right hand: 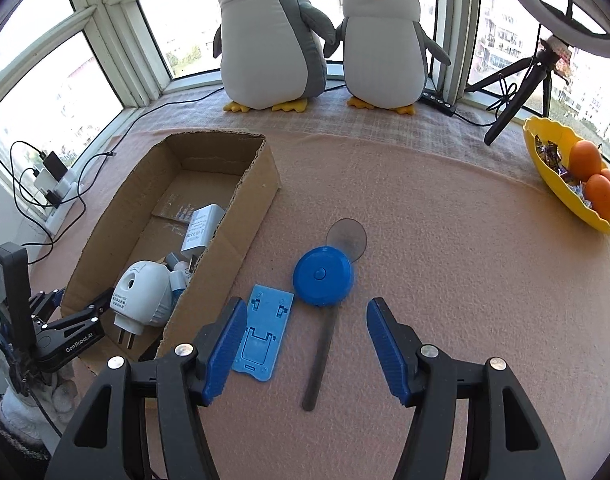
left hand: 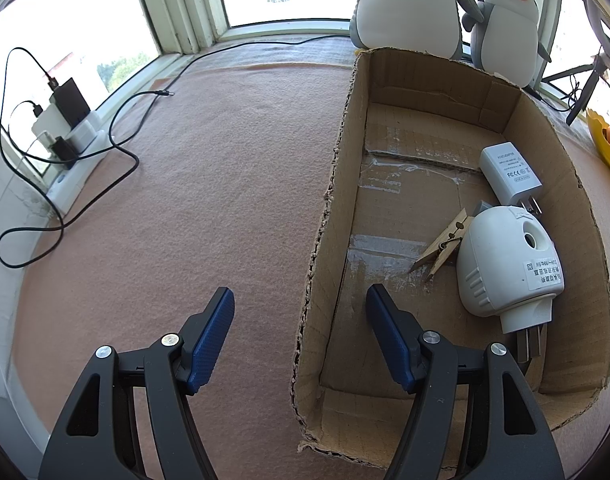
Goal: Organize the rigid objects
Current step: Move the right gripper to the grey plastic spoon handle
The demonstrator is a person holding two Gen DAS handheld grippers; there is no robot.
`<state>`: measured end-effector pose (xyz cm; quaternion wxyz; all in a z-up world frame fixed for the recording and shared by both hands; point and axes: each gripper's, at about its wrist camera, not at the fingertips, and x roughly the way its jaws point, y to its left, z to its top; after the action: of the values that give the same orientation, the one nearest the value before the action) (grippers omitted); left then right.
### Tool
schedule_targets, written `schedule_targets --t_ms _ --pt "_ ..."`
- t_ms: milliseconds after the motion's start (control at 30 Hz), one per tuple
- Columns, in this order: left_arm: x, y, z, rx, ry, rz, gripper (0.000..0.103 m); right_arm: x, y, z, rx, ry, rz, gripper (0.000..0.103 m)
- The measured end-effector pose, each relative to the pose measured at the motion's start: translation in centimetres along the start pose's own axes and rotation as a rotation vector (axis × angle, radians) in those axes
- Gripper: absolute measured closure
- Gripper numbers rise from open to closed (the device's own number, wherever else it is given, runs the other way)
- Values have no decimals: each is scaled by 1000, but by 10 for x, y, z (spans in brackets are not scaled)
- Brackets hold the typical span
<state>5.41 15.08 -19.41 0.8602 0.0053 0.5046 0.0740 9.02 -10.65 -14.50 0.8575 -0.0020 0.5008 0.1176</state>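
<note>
Currently, right gripper (right hand: 301, 344) jaws parted, empty, blue stand (right hand: 263, 332) beside left pad, dark file (right hand: 321, 360) between, left gripper (left hand: 301, 340) parted astride cardboard box (left hand: 325, 240) wall.

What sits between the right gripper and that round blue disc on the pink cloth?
Nothing visible. The right gripper hangs with its jaws apart and empty, and the round blue disc lies just beyond its fingertips. The flat blue plastic stand lies beside the left finger, and the thin grey handle runs beneath the gap.
</note>
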Motion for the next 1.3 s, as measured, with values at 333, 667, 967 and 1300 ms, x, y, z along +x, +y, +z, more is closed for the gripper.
schedule_targets --t_ms 333,667,967,1300 --pt "0 0 0 0 0 0 34 16 -16 -11 1 50 -22 45" --pt "0 0 0 0 0 1 34 40 -9 -23 -37 105 -67 55" --pt "0 0 0 -1 0 -1 34 61 -4 -15 -67 139 -99 81" --pt "0 1 1 -1 0 -1 34 65 -14 -10 -14 148 -96 96"
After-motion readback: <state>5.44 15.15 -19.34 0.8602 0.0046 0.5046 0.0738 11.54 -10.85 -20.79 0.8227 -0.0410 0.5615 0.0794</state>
